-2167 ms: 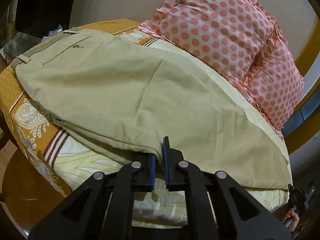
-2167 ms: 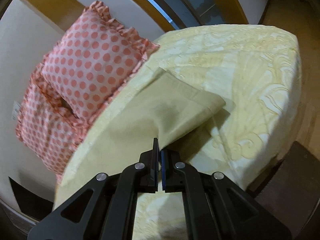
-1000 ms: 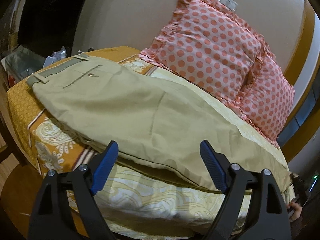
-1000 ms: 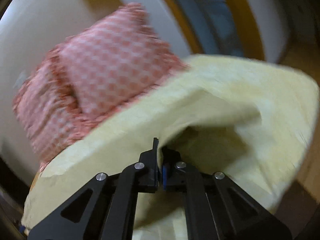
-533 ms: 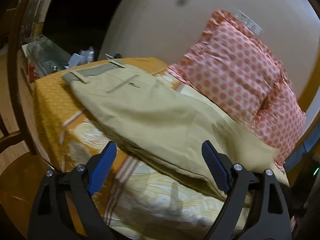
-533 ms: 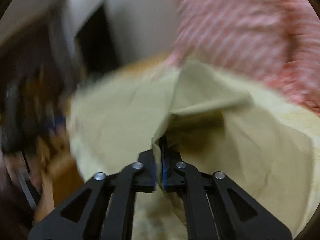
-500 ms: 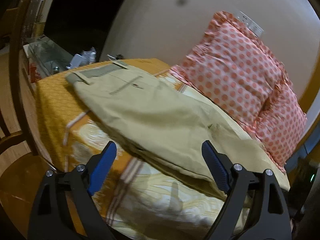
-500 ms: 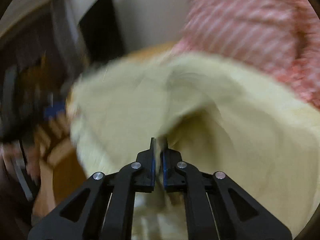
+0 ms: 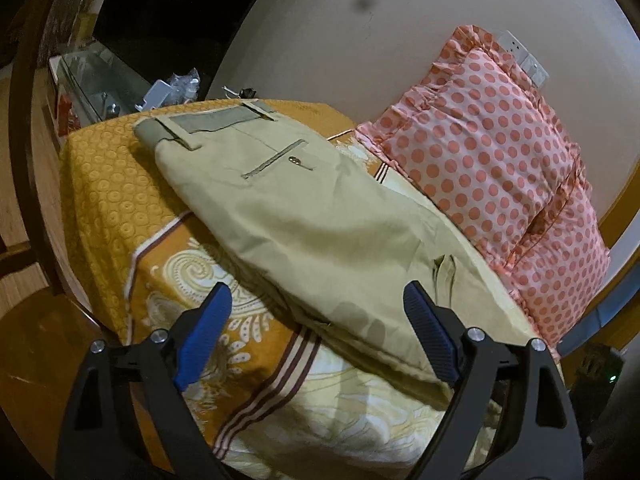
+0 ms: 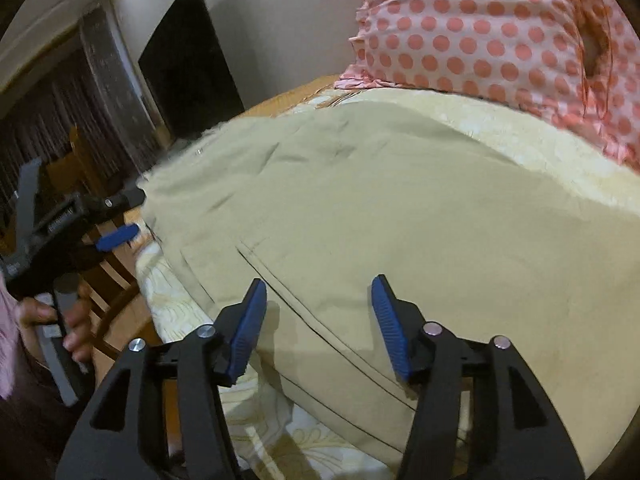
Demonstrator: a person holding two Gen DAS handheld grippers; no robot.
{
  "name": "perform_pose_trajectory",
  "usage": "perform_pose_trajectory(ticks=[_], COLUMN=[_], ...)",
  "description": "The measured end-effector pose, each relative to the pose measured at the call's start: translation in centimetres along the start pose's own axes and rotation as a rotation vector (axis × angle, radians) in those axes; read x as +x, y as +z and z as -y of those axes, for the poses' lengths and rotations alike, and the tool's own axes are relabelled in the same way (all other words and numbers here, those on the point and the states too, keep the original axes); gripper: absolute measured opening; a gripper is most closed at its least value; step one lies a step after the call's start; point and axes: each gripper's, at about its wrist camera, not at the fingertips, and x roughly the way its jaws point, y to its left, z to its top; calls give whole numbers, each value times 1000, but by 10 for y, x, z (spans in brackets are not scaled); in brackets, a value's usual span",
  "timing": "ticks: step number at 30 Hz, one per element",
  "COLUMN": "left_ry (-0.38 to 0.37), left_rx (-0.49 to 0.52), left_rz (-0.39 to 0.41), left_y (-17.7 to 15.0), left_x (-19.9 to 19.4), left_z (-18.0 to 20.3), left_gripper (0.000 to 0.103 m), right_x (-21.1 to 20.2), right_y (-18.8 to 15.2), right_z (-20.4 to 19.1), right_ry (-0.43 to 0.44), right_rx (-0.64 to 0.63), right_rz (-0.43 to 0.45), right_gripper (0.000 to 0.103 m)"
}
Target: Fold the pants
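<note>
Khaki pants (image 9: 304, 224) lie on the bed, waistband (image 9: 208, 120) at the far left with a buttoned back pocket showing. The leg part is folded back over the upper part; its hem edge (image 10: 320, 320) lies just ahead of my right gripper. My left gripper (image 9: 318, 336) is open and empty, held above the near edge of the pants. My right gripper (image 10: 318, 320) is open and empty, just over the folded leg of the pants (image 10: 400, 208). The left gripper (image 10: 116, 236) also shows at the left of the right wrist view.
Two pink polka-dot pillows (image 9: 500, 176) lean on the wall behind the pants; they also show in the right wrist view (image 10: 500, 28). The bed has an orange and cream patterned cover (image 9: 112, 200). A glass shelf with clutter (image 9: 100, 84) stands at the left. A wooden chair (image 10: 108, 268) stands by the bed.
My right gripper carried the pant leg over toward the waistband, then opened and let it go. My left gripper opened earlier and has pulled back to the left.
</note>
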Motion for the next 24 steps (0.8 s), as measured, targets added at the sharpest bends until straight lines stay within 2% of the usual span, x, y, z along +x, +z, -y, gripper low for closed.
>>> perform_pose_trajectory(ticks=[4,9,11,13,15,16,17,19,20,22,24], left_ry=[-27,-93,-114,-102,-61,-73,-77,-9,41,81,61], left_rx=[-42,-186,-282,-395,-464,-464,-455,-348,-249,-112,32], left_rz=[-17,-3,-4,0,15,3,-7,-6,3,30,65], left_y=[13,27,32,38,44,46,49,58,65,77,88], left_x=[12,20,23,25,26,30,33,36,35,30,22], left_z=[-4,-19,-32,-48,-63,-66,-67,-49,-27,9,57], left_gripper=[90,88,66,48,14,9,9,8,7,7,6], right_x=[-3,3,1,4,1,-1,-6,-17,-23,-43,-68], right_y=[1,-8,-9,-7,-8,-9,-10,-12,-13,-15,-18], right_z=[8,11,12,14,18,20,22,29,33,45,61], right_ry=[42,57,66,78,100,106,111,111,110,100,67], right_rx=[57,63,71,85,108,115,119,130,138,160,186], right_rz=[10,25,32,36,42,47,56,79,90,134,195], right_gripper=[58,63,63,63,63,63,63,63,63,63,64])
